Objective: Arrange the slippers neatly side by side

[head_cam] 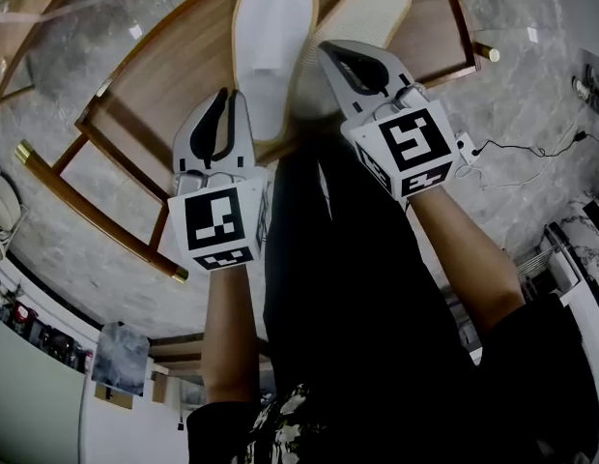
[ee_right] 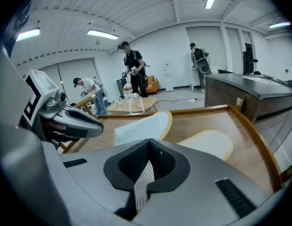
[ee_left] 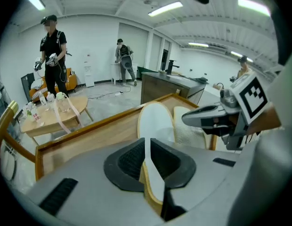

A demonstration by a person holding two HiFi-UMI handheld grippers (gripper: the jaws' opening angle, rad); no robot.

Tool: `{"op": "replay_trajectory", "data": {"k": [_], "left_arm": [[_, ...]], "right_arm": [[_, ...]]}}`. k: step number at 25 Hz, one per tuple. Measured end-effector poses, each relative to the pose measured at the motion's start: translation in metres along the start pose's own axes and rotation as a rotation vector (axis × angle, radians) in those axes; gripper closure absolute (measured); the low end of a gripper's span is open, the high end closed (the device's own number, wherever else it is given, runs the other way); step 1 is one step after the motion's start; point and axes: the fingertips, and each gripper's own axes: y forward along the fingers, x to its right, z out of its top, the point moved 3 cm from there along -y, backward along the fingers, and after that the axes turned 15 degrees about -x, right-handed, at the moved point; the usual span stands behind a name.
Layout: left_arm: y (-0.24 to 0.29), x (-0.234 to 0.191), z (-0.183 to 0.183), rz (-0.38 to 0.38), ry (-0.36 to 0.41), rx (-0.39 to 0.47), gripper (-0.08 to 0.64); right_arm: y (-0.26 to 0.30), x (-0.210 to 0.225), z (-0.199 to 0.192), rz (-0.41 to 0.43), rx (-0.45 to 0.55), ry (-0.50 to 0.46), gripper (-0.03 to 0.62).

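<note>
Nearest to the person, at the near rim of the wooden table (head_cam: 174, 75), the two grippers work side by side. The left gripper (head_cam: 227, 100) is pressed together on the heel edge of the white slipper (head_cam: 275, 46). In the left gripper view the thin yellow-bordered sole stands between the dark pads (ee_left: 132, 161), and they seem to touch it on both sides. The right gripper (head_cam: 330, 54) is closed tight on the heel of the textured slipper (head_cam: 372, 13). In the right gripper view a strip of waffle-patterned cloth shows in the slit between its pads (ee_right: 162, 164).

Further in from the near rim, both slippers are over the table top with their toes pointing to the far rim. The white one is on the left and the textured one just beside it on the right. The heels are close together at the near rim. The toes spread a little, because the textured slipper leans slightly to the right. I cannot tell if the heels rest fully on the wood or are lifted a little by the grip.

In my judgement the task is almost finished: the pair is already together and faces one way. What is left is to make the two slippers parallel, to bring the heels to one line, to lay them flat and to open both grippers. Beyond the far rim are only the grey floor and other people at work.
</note>
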Motion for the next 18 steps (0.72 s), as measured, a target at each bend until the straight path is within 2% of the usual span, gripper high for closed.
{"op": "replay_trajectory", "data": {"k": [3, 8, 11, 18], "left_arm": [[0.014, -0.01, -0.015, 0.026, 0.014, -0.065, 0.545], [0.036, 0.009, -0.057, -0.042, 0.027, -0.199, 0.545], [0.039, 0.02, -0.066, -0.059, 0.025, -0.207, 0.545], [0.034, 0.026, -0.075, -0.077, -0.057, -0.185, 0.545]], "right_arm": [[0.004, 0.001, -0.001, -0.006, -0.032, -0.013, 0.594], [0.023, -0.01, -0.008, 0.031, -0.123, -0.054, 0.594], [0.033, -0.021, -0.007, 0.053, -0.152, -0.075, 0.594], [0.048, -0.041, 0.004, 0.102, -0.182, -0.152, 0.594]]}}
